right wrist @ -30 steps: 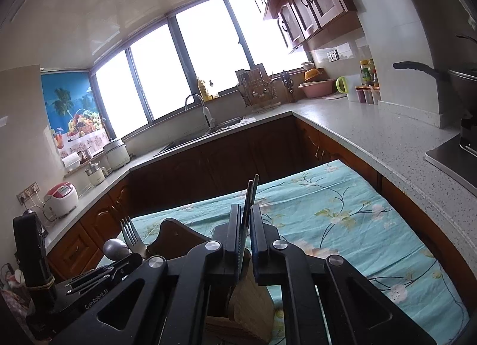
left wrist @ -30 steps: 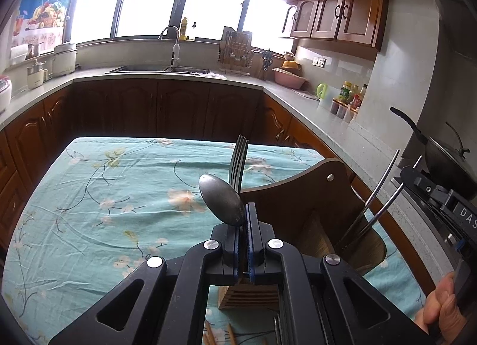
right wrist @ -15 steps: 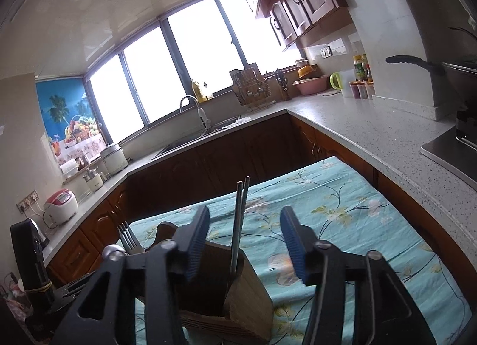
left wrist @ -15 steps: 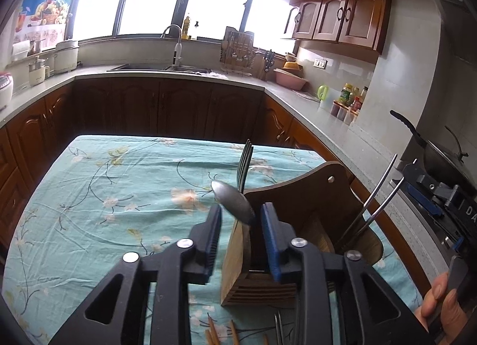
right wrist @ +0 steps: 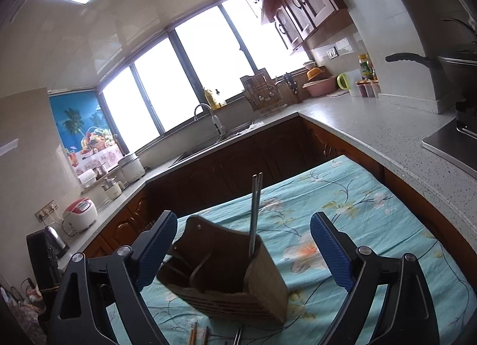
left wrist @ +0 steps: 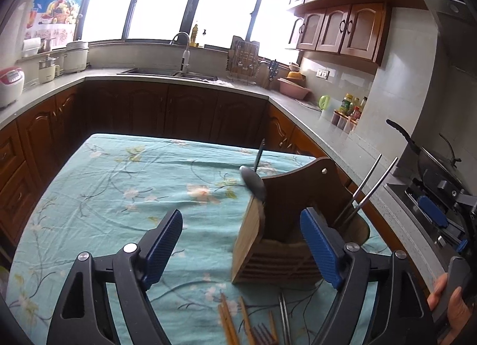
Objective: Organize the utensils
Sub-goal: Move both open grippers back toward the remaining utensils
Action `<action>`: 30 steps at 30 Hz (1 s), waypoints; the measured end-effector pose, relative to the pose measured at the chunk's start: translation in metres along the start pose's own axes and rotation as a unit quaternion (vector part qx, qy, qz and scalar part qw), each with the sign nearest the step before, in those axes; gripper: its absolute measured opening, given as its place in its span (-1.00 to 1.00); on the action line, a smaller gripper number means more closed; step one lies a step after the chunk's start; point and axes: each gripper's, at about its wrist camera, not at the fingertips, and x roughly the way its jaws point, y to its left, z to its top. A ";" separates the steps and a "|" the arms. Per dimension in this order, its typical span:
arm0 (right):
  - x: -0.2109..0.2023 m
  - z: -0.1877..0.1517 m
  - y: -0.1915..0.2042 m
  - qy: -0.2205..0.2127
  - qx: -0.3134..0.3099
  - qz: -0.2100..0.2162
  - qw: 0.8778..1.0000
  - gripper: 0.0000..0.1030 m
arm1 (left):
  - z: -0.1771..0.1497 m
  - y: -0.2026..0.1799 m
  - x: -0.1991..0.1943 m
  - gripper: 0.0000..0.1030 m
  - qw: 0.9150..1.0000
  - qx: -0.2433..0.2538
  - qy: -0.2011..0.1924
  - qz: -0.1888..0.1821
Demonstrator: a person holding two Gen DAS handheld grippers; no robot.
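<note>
Spoon visible only left view; chopsticks both views

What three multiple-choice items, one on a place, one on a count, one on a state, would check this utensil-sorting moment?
1. Where does the spoon stand?
A. In the wooden holder, bowl up
B. Flat on the tablecloth
C. In the sink

2. How many metal chopsticks stand in the holder's right-hand compartment?
A. None
B. Two
C. Five

3. What is between the fingers of the right gripper?
A. A clamped fork
B. A clamped spoon
C. Nothing held; the jaws are opening

Key: 1 A, the spoon's bowl rises above the holder's rim in the left wrist view. 2 B, a pair of thin rods rises side by side. 3 C, both blue pads stand wide, clear of the chopsticks.
</note>
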 end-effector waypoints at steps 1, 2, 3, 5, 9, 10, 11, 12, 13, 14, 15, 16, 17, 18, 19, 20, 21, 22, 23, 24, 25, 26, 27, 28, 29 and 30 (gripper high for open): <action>-0.004 -0.002 0.003 0.000 -0.004 0.002 1.000 0.81 | -0.003 0.001 -0.005 0.61 1.000 -0.001 -0.001 0.002; -0.008 -0.004 0.005 0.000 -0.007 0.003 1.000 0.82 | -0.004 0.002 -0.009 0.63 1.000 -0.002 -0.001 0.003; -0.011 -0.005 0.007 0.001 -0.009 0.003 1.000 0.83 | -0.008 0.004 -0.014 0.64 1.000 -0.003 0.000 0.004; -0.018 -0.010 0.011 0.006 -0.012 0.009 1.000 0.84 | -0.013 0.007 -0.022 0.65 1.000 -0.004 0.002 0.005; -0.031 -0.020 0.014 0.014 -0.015 0.011 1.000 0.84 | -0.025 0.013 -0.040 0.65 1.000 -0.011 0.009 0.007; -0.035 -0.023 0.014 0.016 -0.014 0.012 1.000 0.84 | -0.026 0.015 -0.044 0.65 1.000 -0.013 0.009 0.007; -0.039 -0.026 0.015 0.017 -0.013 0.012 1.000 0.84 | -0.028 0.016 -0.049 0.65 1.000 -0.015 0.010 0.008; -0.042 -0.028 0.015 0.017 -0.013 0.012 1.000 0.84 | -0.029 0.017 -0.053 0.65 1.000 -0.017 0.010 0.010; -0.046 -0.030 0.016 0.018 -0.015 0.011 1.000 0.84 | -0.032 0.019 -0.057 0.65 1.000 -0.019 0.010 0.010; -0.050 -0.032 0.017 0.018 -0.017 0.011 1.000 0.84 | -0.034 0.020 -0.061 0.65 1.000 -0.021 0.012 0.010; -0.053 -0.034 0.018 0.018 -0.018 0.010 1.000 0.84 | -0.037 0.021 -0.065 0.65 1.000 -0.022 0.014 0.010; -0.056 -0.036 0.019 0.020 -0.018 0.010 1.000 0.84 | -0.039 0.022 -0.068 0.65 1.000 -0.023 0.016 0.010; -0.058 -0.039 0.020 0.022 -0.019 0.010 1.000 0.84 | -0.041 0.024 -0.072 0.65 1.000 -0.024 0.017 0.012; -0.061 -0.041 0.020 0.025 -0.020 0.010 0.999 0.84 | -0.044 0.025 -0.076 0.65 0.999 -0.025 0.018 0.014; -0.063 -0.044 0.022 0.027 -0.021 0.009 0.999 0.84 | -0.046 0.026 -0.079 0.65 0.999 -0.026 0.019 0.014; -0.066 -0.047 0.022 0.030 -0.021 0.009 0.999 0.84 | -0.048 0.027 -0.082 0.65 0.999 -0.028 0.021 0.014; -0.068 -0.050 0.022 0.033 -0.021 0.009 0.999 0.84 | -0.051 0.028 -0.085 0.65 0.999 -0.029 0.023 0.013; -0.070 -0.053 0.022 0.036 -0.021 0.009 0.999 0.84 | -0.053 0.029 -0.088 0.65 0.999 -0.030 0.024 0.014; -0.072 -0.056 0.022 0.039 -0.021 0.010 0.999 0.84 | -0.056 0.030 -0.091 0.65 0.999 -0.030 0.026 0.015; -0.073 -0.058 0.021 0.041 -0.022 0.009 0.999 0.84 | -0.060 0.031 -0.095 0.65 0.999 -0.031 0.027 0.017; -0.074 -0.061 0.022 0.044 -0.023 0.008 0.999 0.84 | -0.062 0.032 -0.097 0.65 0.999 -0.031 0.030 0.018; -0.075 -0.064 0.022 0.047 -0.023 0.006 0.999 0.84 | -0.064 0.033 -0.099 0.65 0.999 -0.032 0.032 0.019; -0.076 -0.066 0.021 0.050 -0.022 0.006 0.998 0.84 | -0.067 0.034 -0.101 0.65 0.999 -0.033 0.036 0.019; -0.076 -0.068 0.020 0.053 -0.021 0.007 0.998 0.84 | -0.070 0.035 -0.103 0.65 0.998 -0.034 0.038 0.020; -0.077 -0.070 0.020 0.055 -0.020 0.007 0.998 0.84 | -0.072 0.036 -0.105 0.65 0.998 -0.036 0.039 0.022; -0.078 -0.072 0.020 0.057 -0.019 0.006 0.998 0.84 | -0.073 0.036 -0.106 0.65 0.998 -0.037 0.041 0.023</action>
